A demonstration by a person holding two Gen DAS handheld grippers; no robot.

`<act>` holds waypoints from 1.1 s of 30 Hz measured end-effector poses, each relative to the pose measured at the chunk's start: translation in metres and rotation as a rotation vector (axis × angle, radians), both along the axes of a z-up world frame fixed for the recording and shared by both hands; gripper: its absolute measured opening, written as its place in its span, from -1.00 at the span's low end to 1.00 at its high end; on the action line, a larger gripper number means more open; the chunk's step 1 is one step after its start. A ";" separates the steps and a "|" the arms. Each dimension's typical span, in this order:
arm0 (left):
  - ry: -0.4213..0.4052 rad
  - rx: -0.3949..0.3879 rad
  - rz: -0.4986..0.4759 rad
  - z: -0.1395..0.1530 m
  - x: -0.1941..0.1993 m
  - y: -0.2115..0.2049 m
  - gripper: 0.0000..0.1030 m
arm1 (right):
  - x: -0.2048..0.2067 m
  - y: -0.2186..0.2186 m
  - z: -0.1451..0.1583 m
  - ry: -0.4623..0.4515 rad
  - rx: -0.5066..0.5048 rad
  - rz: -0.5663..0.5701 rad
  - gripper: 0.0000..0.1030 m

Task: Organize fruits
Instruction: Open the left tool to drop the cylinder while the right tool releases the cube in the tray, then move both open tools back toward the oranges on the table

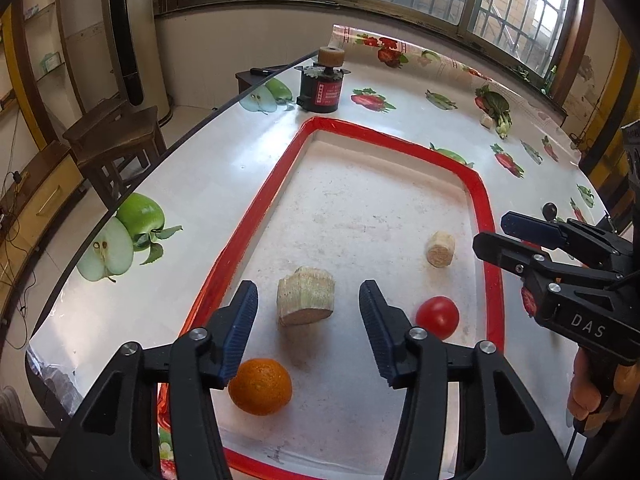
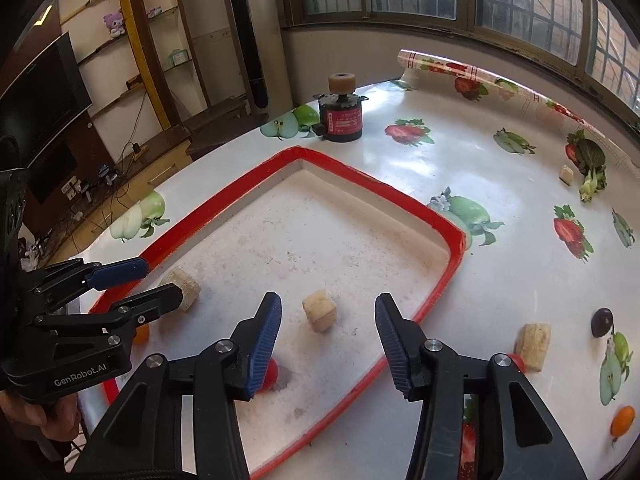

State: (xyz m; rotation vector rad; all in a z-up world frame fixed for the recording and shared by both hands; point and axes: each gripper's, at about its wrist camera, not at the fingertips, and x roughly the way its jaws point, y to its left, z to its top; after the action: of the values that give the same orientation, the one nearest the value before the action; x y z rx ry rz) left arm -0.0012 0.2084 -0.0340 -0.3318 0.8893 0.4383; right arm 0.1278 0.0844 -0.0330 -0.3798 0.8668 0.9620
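A red-rimmed white tray [image 1: 256, 208] [image 2: 452, 256] lies on the table. In it are an orange [image 1: 260, 386], a red tomato [image 1: 437, 317] [image 2: 269, 374], a large pale fruit chunk [image 1: 306, 301] [image 2: 182, 284] and a small pale chunk [image 1: 441, 249] [image 2: 319, 314]. My left gripper [image 1: 308, 334] is open and empty, above the large chunk. My right gripper [image 2: 326, 344] is open and empty, above the tray's near right part, behind the small chunk. Outside the tray lie a pale chunk [image 2: 533, 346], a dark grape [image 2: 602, 322], a small orange fruit [image 2: 622, 421] and a small red fruit [image 2: 516, 361].
A black motor with a wooden roller [image 1: 322, 86] [image 2: 341, 118] stands beyond the tray's far corner. A small pale chunk [image 2: 566, 175] lies at the far right. The tablecloth bears printed fruit. The table's left edge drops to a wooden stool [image 1: 116, 140].
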 end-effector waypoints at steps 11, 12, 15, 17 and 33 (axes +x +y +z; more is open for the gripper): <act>-0.028 0.015 -0.049 0.015 -0.005 -0.031 0.00 | -0.014 -0.065 0.029 -0.020 0.076 -0.074 0.07; -0.032 0.016 -0.060 0.016 -0.004 -0.035 0.00 | -0.014 -0.072 0.031 -0.021 0.084 -0.084 0.12; -0.056 -0.003 -0.094 0.021 -0.002 -0.047 0.00 | -0.014 -0.096 0.035 -0.028 0.098 -0.124 0.16; -0.076 -0.020 -0.118 0.024 0.000 -0.056 0.00 | -0.012 -0.113 0.036 -0.027 0.106 -0.153 0.16; -0.189 -0.082 -0.303 0.038 0.035 -0.146 0.34 | 0.009 -0.244 0.033 -0.025 0.136 -0.420 0.17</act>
State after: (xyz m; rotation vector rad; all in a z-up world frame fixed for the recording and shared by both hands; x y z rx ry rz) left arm 0.0341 0.0620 0.0040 -0.3019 0.7581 0.0889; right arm 0.1370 -0.1598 0.0005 -0.0849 0.8113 0.6199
